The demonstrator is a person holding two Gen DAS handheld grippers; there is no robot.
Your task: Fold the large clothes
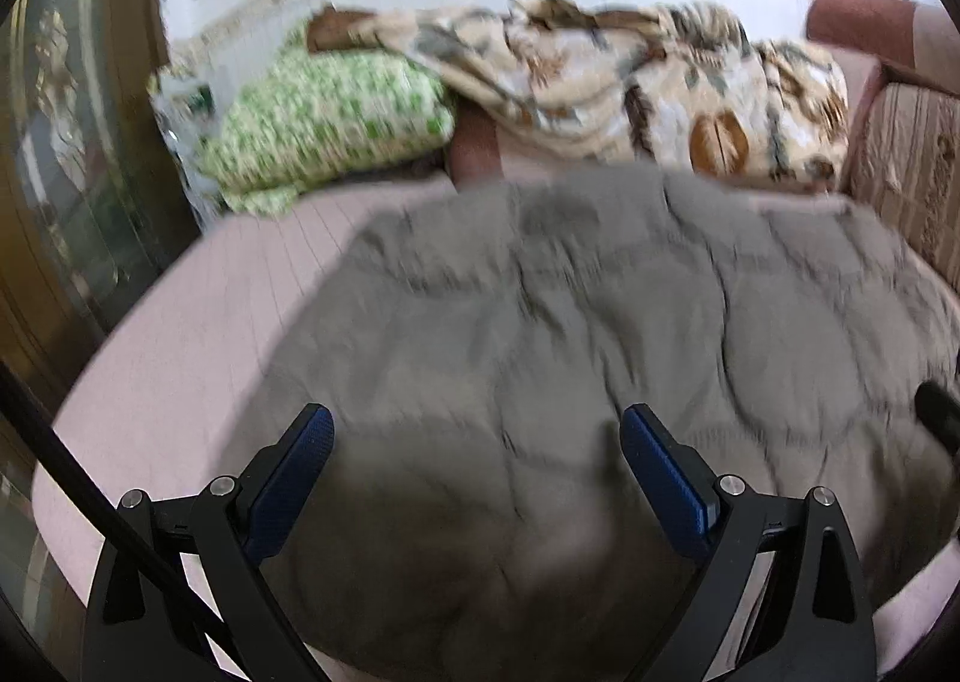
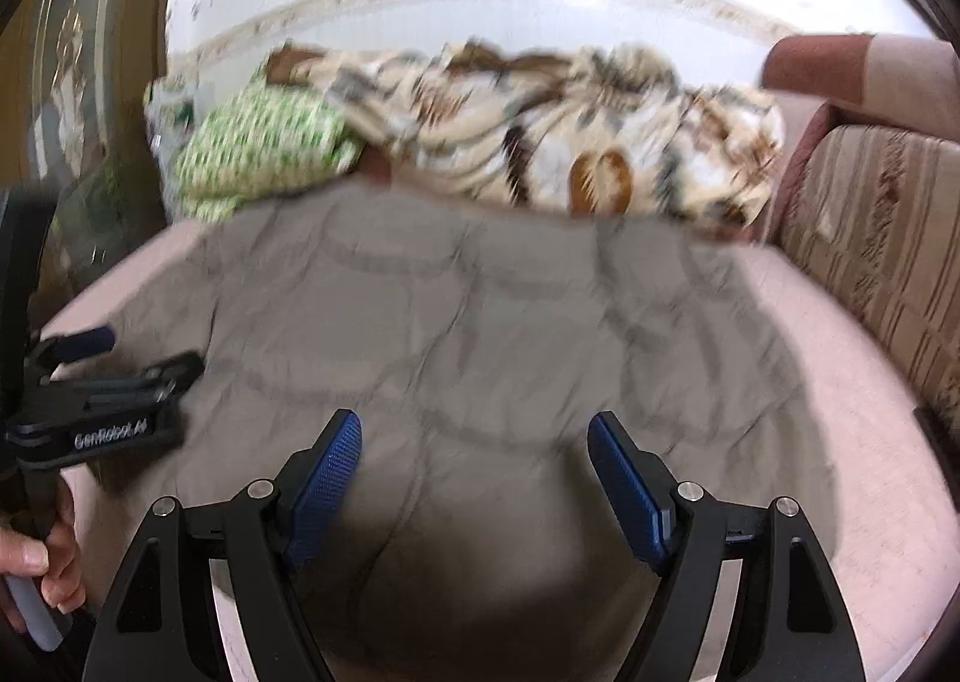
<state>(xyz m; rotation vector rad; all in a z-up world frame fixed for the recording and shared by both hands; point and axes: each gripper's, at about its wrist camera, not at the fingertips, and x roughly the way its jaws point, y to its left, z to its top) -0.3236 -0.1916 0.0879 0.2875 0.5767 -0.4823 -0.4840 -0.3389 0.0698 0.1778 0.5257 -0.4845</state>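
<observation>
A large grey quilted garment (image 1: 570, 322) lies spread flat on a pink bed (image 1: 198, 322). It also shows in the right wrist view (image 2: 468, 310). My left gripper (image 1: 477, 424) is open and empty, hovering above the garment's near left part. My right gripper (image 2: 475, 430) is open and empty above the garment's near middle. The left gripper also shows at the left edge of the right wrist view (image 2: 144, 352), held by a hand, over the garment's left edge. Both views are blurred.
A green-and-white patterned pillow (image 1: 324, 112) and a beige floral blanket (image 1: 648, 88) lie along the far side of the bed by the white wall. A striped headboard cushion (image 2: 888, 262) stands at the right. A dark wooden cabinet (image 1: 66, 172) stands at the left.
</observation>
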